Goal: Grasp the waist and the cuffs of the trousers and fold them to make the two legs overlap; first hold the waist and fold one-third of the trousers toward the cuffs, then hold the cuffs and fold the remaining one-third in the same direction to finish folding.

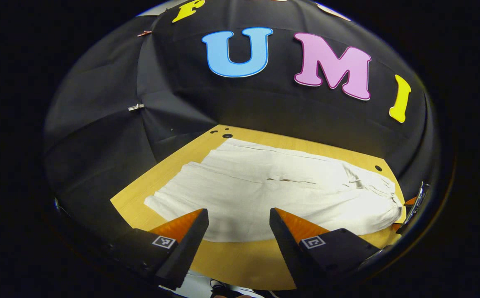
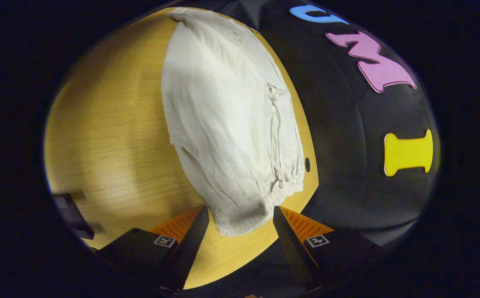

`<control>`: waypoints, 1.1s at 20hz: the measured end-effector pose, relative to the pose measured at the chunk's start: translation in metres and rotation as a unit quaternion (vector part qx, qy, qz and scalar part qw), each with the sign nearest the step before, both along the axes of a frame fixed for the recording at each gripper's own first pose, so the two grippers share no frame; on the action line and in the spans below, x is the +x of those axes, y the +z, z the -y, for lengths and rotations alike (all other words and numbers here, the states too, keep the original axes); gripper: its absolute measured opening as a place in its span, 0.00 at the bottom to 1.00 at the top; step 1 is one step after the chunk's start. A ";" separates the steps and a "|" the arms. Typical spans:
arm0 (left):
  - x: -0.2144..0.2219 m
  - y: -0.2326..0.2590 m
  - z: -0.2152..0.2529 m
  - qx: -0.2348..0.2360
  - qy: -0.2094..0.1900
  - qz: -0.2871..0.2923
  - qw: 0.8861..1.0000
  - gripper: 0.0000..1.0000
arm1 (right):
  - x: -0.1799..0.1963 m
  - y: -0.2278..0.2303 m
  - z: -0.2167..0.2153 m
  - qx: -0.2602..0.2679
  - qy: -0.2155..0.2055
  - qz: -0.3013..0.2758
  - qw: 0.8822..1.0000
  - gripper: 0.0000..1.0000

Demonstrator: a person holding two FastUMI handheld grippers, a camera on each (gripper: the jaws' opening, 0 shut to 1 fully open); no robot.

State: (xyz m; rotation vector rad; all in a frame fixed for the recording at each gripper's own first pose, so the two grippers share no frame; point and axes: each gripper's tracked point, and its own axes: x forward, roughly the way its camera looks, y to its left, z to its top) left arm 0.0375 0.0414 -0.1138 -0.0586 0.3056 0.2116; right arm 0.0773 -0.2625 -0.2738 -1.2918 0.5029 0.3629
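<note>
White trousers (image 1: 273, 186) lie flat on the wooden table (image 1: 240, 260), the gathered waist (image 1: 389, 198) to the right and the cuffs (image 1: 161, 198) to the left. My left gripper (image 1: 238, 213) hangs open above the near edge of the trouser legs, with nothing between its fingers. In the right gripper view the elastic waist (image 2: 260, 198) of the trousers (image 2: 223, 111) reaches into the gap of my right gripper (image 2: 240, 211), which is open, its fingers standing on either side of the waist's near corner. The right gripper (image 1: 413, 205) peeks in at the waist end.
Black cloth walls close the table's back and sides. Small round holes (image 1: 227, 135) (image 1: 377, 168) mark the tabletop near the back edge; one hole (image 2: 307, 164) lies beside the waist. Bare wood (image 2: 111, 145) stretches along the trousers' near side. The left gripper (image 2: 72, 215) shows as a dark shape.
</note>
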 end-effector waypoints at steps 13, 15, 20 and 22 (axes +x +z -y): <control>0.000 -0.028 -0.026 0.035 0.024 -0.037 0.998 0.94 | 0.043 -0.022 0.017 -0.052 -0.030 0.008 0.998 0.52; -0.006 -0.039 -0.039 0.053 0.022 -0.052 0.997 0.98 | 0.042 -0.020 0.016 -0.053 -0.025 0.002 0.998 0.33; -0.005 -0.067 -0.097 0.180 -0.009 -0.101 0.978 0.97 | 0.043 -0.027 0.020 -0.043 -0.030 -0.051 0.997 0.18; 0.002 -0.076 -0.125 0.240 -0.030 -0.123 0.963 0.97 | 0.042 -0.027 0.018 -0.025 -0.032 -0.078 0.996 0.12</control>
